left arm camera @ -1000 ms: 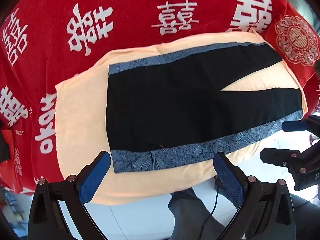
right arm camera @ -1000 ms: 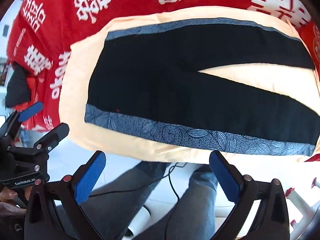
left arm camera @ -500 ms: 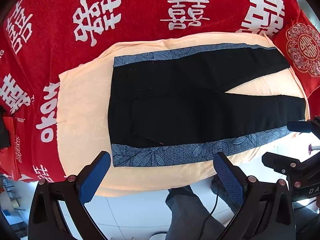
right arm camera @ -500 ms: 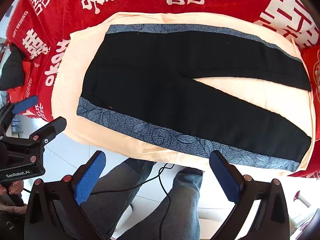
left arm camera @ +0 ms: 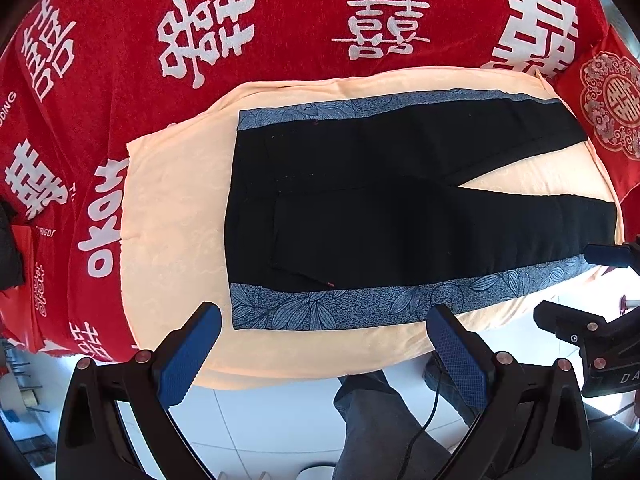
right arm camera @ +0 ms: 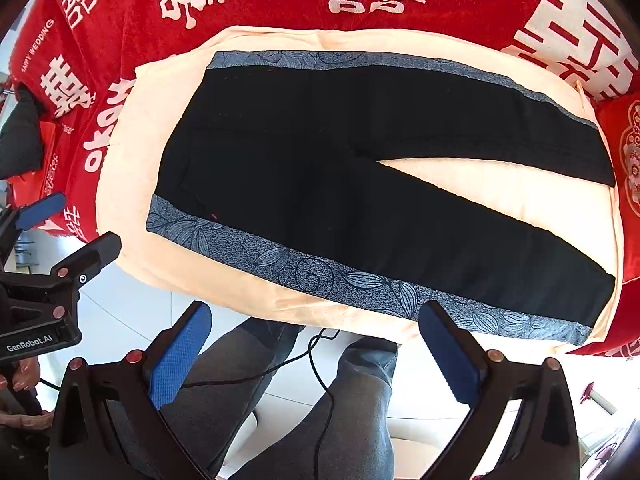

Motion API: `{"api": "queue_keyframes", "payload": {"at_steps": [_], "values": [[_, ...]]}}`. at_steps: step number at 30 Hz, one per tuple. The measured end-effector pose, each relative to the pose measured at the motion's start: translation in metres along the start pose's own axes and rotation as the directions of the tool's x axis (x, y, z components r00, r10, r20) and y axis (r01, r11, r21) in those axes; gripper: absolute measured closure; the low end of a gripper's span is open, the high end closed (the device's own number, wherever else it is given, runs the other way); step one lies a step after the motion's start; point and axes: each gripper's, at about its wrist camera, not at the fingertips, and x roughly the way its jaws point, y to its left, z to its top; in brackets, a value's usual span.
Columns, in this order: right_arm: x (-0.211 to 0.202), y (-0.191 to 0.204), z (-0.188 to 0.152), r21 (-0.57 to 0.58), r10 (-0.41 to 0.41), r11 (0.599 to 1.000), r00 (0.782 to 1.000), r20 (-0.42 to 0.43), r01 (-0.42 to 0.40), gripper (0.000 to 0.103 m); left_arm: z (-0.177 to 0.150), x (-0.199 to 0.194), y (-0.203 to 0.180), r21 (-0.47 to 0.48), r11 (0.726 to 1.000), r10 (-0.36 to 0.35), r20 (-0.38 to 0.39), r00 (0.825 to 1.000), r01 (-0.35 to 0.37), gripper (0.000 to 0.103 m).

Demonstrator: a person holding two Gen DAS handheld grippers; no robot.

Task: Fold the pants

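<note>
Black pants (left arm camera: 380, 216) (right arm camera: 320, 160) with blue-grey leaf-print side stripes lie spread flat on a peach cloth (left arm camera: 172, 216) (right arm camera: 132, 148). The waist points left and the two legs fan out to the right. My left gripper (left arm camera: 326, 344) hangs open in the air off the near edge, by the waist end of the near stripe. My right gripper (right arm camera: 316, 340) is open too, held off the near edge below the near leg. Neither gripper touches the fabric. Each one also shows at the edge of the other's view.
A red bedspread (left arm camera: 280, 20) with white characters covers the bed beneath the peach cloth. A red embroidered cushion (left arm camera: 612, 104) lies at the right. A person's legs (right arm camera: 280, 400) in dark trousers and a black cable (right arm camera: 320, 360) are over the white tiled floor below.
Both grippers have drawn back and up from the bed, so the pants look smaller and further away. The pants lie as before, and both grippers stay open.
</note>
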Motion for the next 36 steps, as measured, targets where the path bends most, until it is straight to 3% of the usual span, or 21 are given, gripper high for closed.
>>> {"api": "queue_keyframes", "payload": {"at_steps": [36], "values": [[-0.009,0.001,-0.003,-0.008,-0.018,1.000,1.000,0.022,0.018,0.000,-0.013,-0.009,-0.007,-0.001,0.998,0.056,0.035,0.998,-0.056,0.000]]}}
